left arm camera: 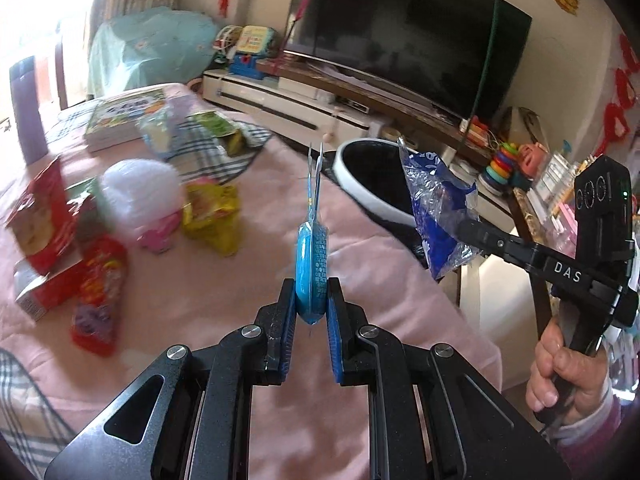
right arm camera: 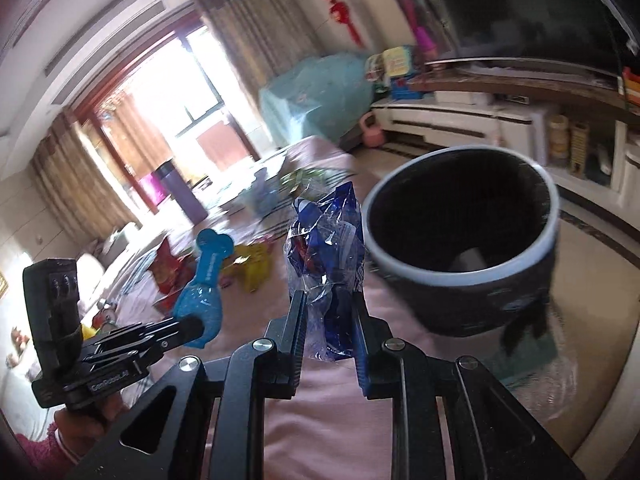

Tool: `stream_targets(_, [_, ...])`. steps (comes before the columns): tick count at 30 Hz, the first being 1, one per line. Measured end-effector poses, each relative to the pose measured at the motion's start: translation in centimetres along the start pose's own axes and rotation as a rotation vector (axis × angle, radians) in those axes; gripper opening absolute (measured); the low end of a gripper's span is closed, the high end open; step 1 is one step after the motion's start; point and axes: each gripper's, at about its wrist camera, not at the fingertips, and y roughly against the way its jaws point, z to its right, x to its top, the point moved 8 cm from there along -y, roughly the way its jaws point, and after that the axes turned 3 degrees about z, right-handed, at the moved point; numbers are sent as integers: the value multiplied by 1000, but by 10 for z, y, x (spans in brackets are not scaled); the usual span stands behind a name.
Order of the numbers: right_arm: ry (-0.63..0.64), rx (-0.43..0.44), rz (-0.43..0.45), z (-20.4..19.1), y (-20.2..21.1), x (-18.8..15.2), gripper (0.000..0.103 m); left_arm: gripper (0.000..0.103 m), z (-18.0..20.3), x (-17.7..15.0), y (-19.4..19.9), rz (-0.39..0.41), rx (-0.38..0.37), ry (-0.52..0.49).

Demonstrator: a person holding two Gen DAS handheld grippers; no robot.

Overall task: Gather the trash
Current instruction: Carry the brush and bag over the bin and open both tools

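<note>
My left gripper (left arm camera: 311,300) is shut on a light blue sealed packet (left arm camera: 311,268), held edge-on above the pink tablecloth; it also shows in the right wrist view (right arm camera: 202,300). My right gripper (right arm camera: 330,312) is shut on a crumpled blue and clear plastic wrapper (right arm camera: 326,248), seen from the left wrist view (left arm camera: 436,216) next to the rim of the bin. The black bin with a white rim (right arm camera: 464,256) stands just beyond the table edge, to the right of the wrapper; it also shows in the left wrist view (left arm camera: 368,176).
On the pink table (left arm camera: 224,280) lie a yellow wrapper (left arm camera: 212,216), a red snack bag (left arm camera: 98,292), red boxes (left arm camera: 40,216), a white and pink cup (left arm camera: 140,196), a book (left arm camera: 120,120) and a purple flask (left arm camera: 26,112). A TV (left arm camera: 412,36) and low cabinet stand behind.
</note>
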Motion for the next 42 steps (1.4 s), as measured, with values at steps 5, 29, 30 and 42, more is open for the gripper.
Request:
stream_targets(5, [-19, -54, 28, 25, 9, 10, 21, 13, 23, 13, -14, -4, -19, -39])
stream_targets(29, [-37, -172, 50, 78, 2, 48, 21, 13, 79, 66, -78, -52, -72, -99])
stream_targets(30, [-36, -177, 48, 80, 2, 49, 21, 13, 81, 68, -81, -58, -73, -96])
stream_targets(42, [-42, -209, -1, 97, -14, 55, 22, 13, 92, 73, -111, -101, -77, -109])
